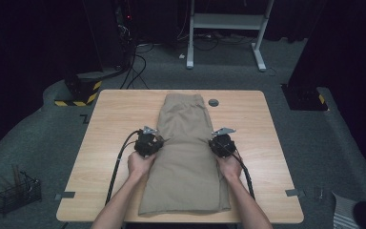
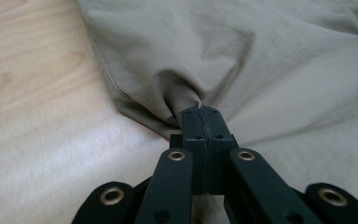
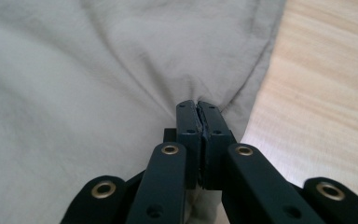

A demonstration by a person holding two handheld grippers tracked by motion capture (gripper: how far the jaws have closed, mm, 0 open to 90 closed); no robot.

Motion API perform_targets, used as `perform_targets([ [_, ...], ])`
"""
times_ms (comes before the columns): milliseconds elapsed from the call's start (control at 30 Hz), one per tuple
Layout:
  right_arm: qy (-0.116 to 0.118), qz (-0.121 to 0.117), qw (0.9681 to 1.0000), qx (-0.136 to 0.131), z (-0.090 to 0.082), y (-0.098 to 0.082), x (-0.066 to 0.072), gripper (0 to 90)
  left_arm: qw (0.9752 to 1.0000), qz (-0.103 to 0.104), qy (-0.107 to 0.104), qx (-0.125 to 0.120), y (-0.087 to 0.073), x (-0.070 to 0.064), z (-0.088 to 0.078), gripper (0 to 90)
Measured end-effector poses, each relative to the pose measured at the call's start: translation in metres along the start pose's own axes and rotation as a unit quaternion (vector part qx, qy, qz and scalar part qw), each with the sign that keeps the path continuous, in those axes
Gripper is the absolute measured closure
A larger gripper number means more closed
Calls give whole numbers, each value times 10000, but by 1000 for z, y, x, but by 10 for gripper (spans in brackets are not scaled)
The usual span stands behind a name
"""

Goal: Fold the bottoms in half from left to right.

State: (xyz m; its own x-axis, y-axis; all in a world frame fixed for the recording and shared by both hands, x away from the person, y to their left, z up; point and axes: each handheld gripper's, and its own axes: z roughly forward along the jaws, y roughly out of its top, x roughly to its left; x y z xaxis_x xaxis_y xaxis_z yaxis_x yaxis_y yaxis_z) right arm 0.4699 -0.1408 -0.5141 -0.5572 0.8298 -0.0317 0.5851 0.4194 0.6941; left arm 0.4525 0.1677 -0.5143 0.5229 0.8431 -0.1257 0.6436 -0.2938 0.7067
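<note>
A beige pair of folded trousers (image 1: 188,152) lies lengthwise down the middle of the wooden table (image 1: 114,119). My left gripper (image 1: 157,141) is at the cloth's left edge, about halfway along. In the left gripper view the left gripper (image 2: 200,112) is shut on a bunched pinch of the beige cloth (image 2: 261,60), which puckers around the tips. My right gripper (image 1: 213,143) is at the opposite edge. In the right gripper view the right gripper (image 3: 198,108) is shut on the hem of the cloth (image 3: 98,70), with bare table (image 3: 326,102) just beside it.
A round grey grommet (image 1: 213,102) sits in the table beyond the cloth. Tape marks (image 1: 66,195) lie near the front corners. On the floor are a wire basket (image 1: 18,193) at left, a striped base (image 1: 78,90) and a white desk frame (image 1: 226,21) behind.
</note>
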Motion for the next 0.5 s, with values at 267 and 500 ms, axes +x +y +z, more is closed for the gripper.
perform_targets([
  [267, 267, -639, 9976, 2, -49, -38, 26, 721, 9949, 1004, 18, 69, -29, -31, -44, 718],
  [500, -32, -17, 9994, -345, -32, -9, 8, 562, 9985, 243, 227, -424, 5, -7, -27, 498],
])
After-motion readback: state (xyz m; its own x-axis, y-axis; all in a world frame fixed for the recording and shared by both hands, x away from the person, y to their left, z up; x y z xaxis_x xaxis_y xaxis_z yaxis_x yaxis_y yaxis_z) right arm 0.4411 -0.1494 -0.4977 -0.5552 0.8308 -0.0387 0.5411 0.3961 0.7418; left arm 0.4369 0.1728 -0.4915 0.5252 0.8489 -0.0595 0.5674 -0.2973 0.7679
